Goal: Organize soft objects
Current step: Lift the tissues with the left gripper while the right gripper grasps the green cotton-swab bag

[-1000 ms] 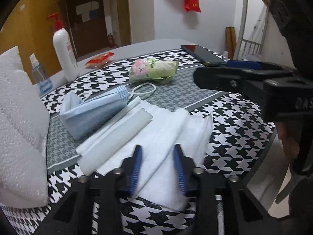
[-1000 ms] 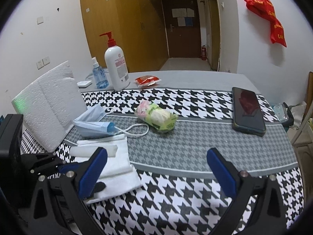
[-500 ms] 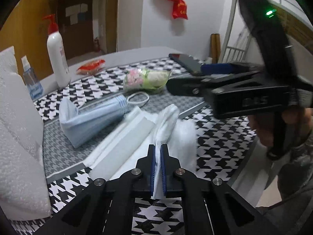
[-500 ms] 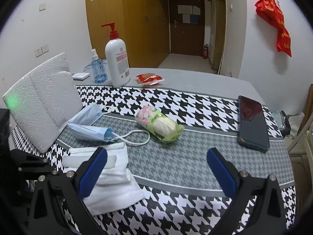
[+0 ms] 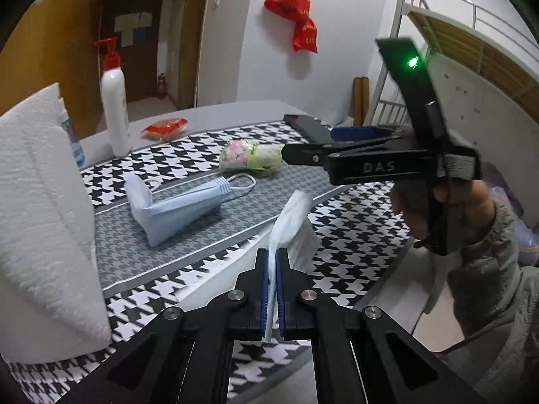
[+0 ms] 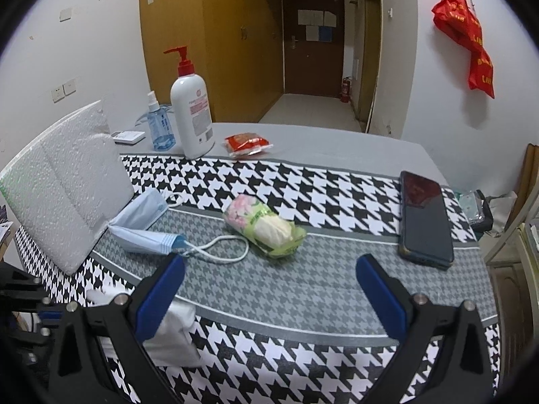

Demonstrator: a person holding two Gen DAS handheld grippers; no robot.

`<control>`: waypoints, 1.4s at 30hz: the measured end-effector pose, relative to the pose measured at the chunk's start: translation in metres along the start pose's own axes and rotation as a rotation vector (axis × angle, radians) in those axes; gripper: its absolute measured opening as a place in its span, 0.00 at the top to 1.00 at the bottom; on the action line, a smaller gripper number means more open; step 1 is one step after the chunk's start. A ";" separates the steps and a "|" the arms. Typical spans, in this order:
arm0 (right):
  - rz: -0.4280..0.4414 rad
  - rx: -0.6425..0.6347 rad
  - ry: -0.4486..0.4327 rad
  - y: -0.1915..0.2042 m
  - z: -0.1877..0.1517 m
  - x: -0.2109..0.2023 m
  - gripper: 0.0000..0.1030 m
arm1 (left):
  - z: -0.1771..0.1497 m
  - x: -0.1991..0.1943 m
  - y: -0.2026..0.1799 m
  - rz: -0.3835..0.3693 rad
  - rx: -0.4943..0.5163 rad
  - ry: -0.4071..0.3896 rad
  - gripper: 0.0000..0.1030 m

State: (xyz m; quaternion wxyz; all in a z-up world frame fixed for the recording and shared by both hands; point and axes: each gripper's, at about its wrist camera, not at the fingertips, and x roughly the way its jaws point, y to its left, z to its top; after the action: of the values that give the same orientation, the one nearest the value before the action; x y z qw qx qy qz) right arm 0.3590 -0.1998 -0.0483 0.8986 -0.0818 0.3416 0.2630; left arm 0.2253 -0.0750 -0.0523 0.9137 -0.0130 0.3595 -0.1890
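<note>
Since a second ago the left gripper [image 5: 273, 269] has shut its blue pads on the white cloth [image 5: 291, 219], lifting the pinched fold up off the houndstooth table cover [image 5: 340, 235]; the cloth stands upright just beyond the fingertips, its lower part trailing down. Ahead and to the left of that gripper lies a folded blue face mask [image 5: 175, 207], with a white foam sheet [image 5: 37, 208] propped further left. Beyond the mask sits a flowered tissue pack [image 5: 251, 158]. The right gripper [image 6: 269, 289] hovers with jaws spread wide and nothing between them, the tissue pack ahead of it and a phone [image 6: 424, 219] to its right.
</note>
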 end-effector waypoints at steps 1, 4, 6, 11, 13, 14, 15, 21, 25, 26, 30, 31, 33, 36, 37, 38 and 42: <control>0.000 0.000 0.004 0.000 0.001 0.001 0.00 | 0.000 -0.005 0.001 0.004 -0.004 -0.007 0.96; -0.006 -0.015 0.006 0.003 0.003 0.002 0.00 | 0.002 -0.018 0.005 0.015 -0.012 -0.034 0.96; -0.006 -0.019 0.012 0.005 0.006 0.004 0.00 | 0.005 -0.027 0.007 0.029 -0.016 -0.058 0.96; -0.004 -0.025 0.025 0.006 0.012 0.011 0.00 | 0.009 -0.044 0.014 0.048 -0.028 -0.100 0.96; -0.013 -0.032 0.033 0.007 0.013 0.016 0.00 | 0.009 -0.048 0.017 0.056 -0.035 -0.107 0.96; -0.013 -0.038 0.038 0.008 0.014 0.018 0.00 | 0.008 -0.051 0.019 0.057 -0.039 -0.110 0.96; -0.010 -0.044 0.043 0.009 0.015 0.020 0.00 | 0.008 -0.053 0.019 0.058 -0.041 -0.112 0.96; -0.018 -0.063 0.073 0.011 0.019 0.036 0.00 | 0.001 -0.060 0.021 0.070 -0.048 -0.122 0.96; -0.016 -0.064 0.079 0.007 0.022 0.044 0.01 | -0.003 -0.063 0.021 0.077 -0.056 -0.119 0.96; -0.017 -0.067 0.083 0.007 0.023 0.047 0.01 | -0.005 -0.064 0.021 0.079 -0.059 -0.121 0.96; -0.006 -0.065 0.097 0.003 0.025 0.057 0.00 | -0.009 -0.072 0.021 0.091 -0.072 -0.130 0.96; -0.008 -0.065 0.101 0.002 0.025 0.060 0.00 | -0.010 -0.075 0.021 0.095 -0.078 -0.136 0.96; -0.003 -0.068 0.108 0.001 0.026 0.066 0.01 | -0.012 -0.079 0.022 0.105 -0.087 -0.139 0.96; 0.010 -0.072 0.117 0.001 0.028 0.072 0.01 | -0.016 -0.086 0.021 0.128 -0.098 -0.149 0.96; 0.008 -0.071 0.120 0.000 0.028 0.075 0.01 | -0.018 -0.089 0.021 0.134 -0.103 -0.152 0.96; 0.006 -0.071 0.123 -0.001 0.029 0.076 0.01 | -0.019 -0.092 0.020 0.142 -0.109 -0.155 0.96; 0.015 -0.082 0.141 0.000 0.030 0.084 0.02 | -0.024 -0.104 0.021 0.173 -0.121 -0.164 0.96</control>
State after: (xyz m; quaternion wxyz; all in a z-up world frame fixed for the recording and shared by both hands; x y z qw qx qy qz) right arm 0.4287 -0.1555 -0.0810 0.8662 -0.1345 0.3935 0.2770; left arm 0.1472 -0.0157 -0.0057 0.9506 -0.0522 0.2939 -0.0857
